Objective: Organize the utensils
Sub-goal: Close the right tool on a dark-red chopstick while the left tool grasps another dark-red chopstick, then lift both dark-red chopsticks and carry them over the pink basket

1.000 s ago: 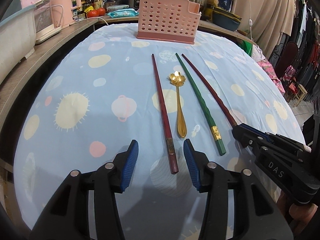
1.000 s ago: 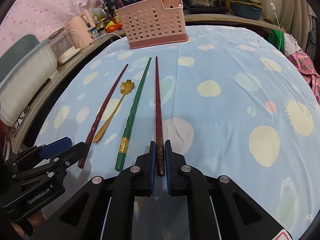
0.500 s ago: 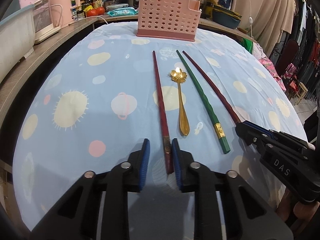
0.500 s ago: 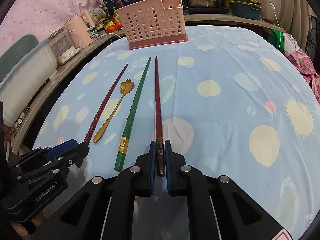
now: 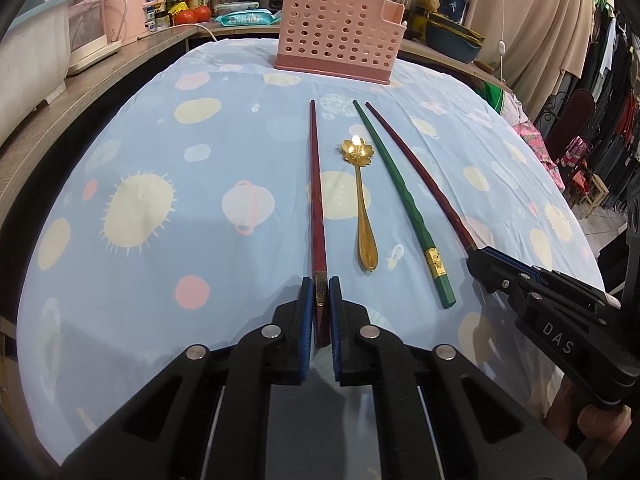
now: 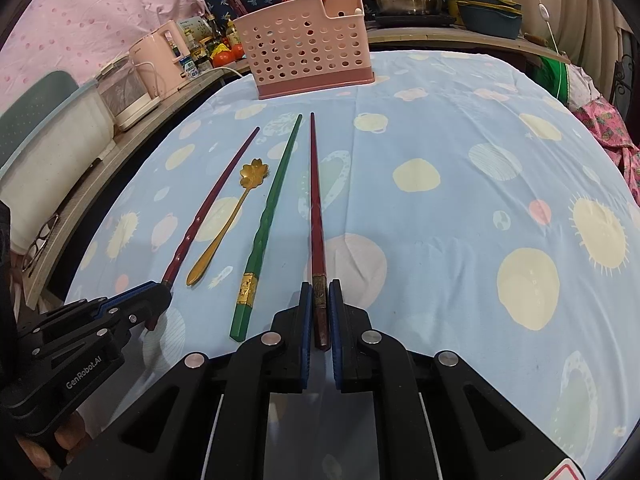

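Three chopsticks and a gold flower spoon [image 5: 360, 204] lie side by side on the blue tablecloth. My left gripper [image 5: 320, 294] is shut on the near end of the left dark red chopstick [image 5: 316, 200]. My right gripper [image 6: 319, 296] is shut on the near end of the right dark red chopstick [image 6: 315, 208], which also shows in the left wrist view [image 5: 420, 176]. The green chopstick [image 5: 404, 204] lies between the spoon and the right red one; it shows in the right wrist view [image 6: 268, 216] beside the spoon [image 6: 228, 224]. The pink perforated utensil basket [image 5: 340, 36] stands at the table's far end.
A wooden counter [image 5: 80, 92] runs along the left with a pink kettle [image 5: 128, 0], a white tub [image 5: 28, 64], bottles and tomatoes. Pots and bowls stand behind the basket [image 6: 308, 52]. Clothes and a curtain hang at the right.
My left gripper went from wide open to shut on the left red chopstick's end. My right gripper stayed shut on its chopstick.
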Available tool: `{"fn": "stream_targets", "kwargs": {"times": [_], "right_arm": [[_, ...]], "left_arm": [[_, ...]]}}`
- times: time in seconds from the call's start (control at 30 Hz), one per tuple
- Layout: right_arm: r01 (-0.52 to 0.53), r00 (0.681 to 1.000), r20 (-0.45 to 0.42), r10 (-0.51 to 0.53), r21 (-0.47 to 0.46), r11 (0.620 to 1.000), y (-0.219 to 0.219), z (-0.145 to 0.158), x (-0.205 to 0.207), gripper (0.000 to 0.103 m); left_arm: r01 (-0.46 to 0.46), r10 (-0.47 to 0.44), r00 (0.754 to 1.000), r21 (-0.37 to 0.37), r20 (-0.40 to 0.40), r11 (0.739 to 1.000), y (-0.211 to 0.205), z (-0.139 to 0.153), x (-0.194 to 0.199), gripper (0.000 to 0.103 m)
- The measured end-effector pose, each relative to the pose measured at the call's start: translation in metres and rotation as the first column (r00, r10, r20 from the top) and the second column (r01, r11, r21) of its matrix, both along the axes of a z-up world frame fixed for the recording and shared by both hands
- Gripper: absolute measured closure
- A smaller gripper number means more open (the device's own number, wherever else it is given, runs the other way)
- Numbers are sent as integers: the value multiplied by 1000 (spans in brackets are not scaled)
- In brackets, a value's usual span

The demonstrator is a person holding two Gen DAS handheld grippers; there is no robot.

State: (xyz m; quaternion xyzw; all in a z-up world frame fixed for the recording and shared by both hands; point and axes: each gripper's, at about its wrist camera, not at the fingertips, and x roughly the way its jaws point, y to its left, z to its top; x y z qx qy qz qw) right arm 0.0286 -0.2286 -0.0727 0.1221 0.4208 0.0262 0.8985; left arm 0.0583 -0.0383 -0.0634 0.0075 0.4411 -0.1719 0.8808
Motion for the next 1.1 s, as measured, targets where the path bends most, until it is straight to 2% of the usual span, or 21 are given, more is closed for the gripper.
{"fn": "stream_targets", "kwargs": {"times": [0.6, 1.1], "right_arm": [[16, 1000, 16, -17, 44, 999, -8, 10, -6, 96], [50, 991, 119, -58, 70, 996, -27, 54, -10, 96]], "left_arm": [[-25, 25, 1000, -33, 19, 999, 12, 19, 0, 96], [-64, 75, 990, -98, 117, 993, 28, 70, 10, 96]]}}
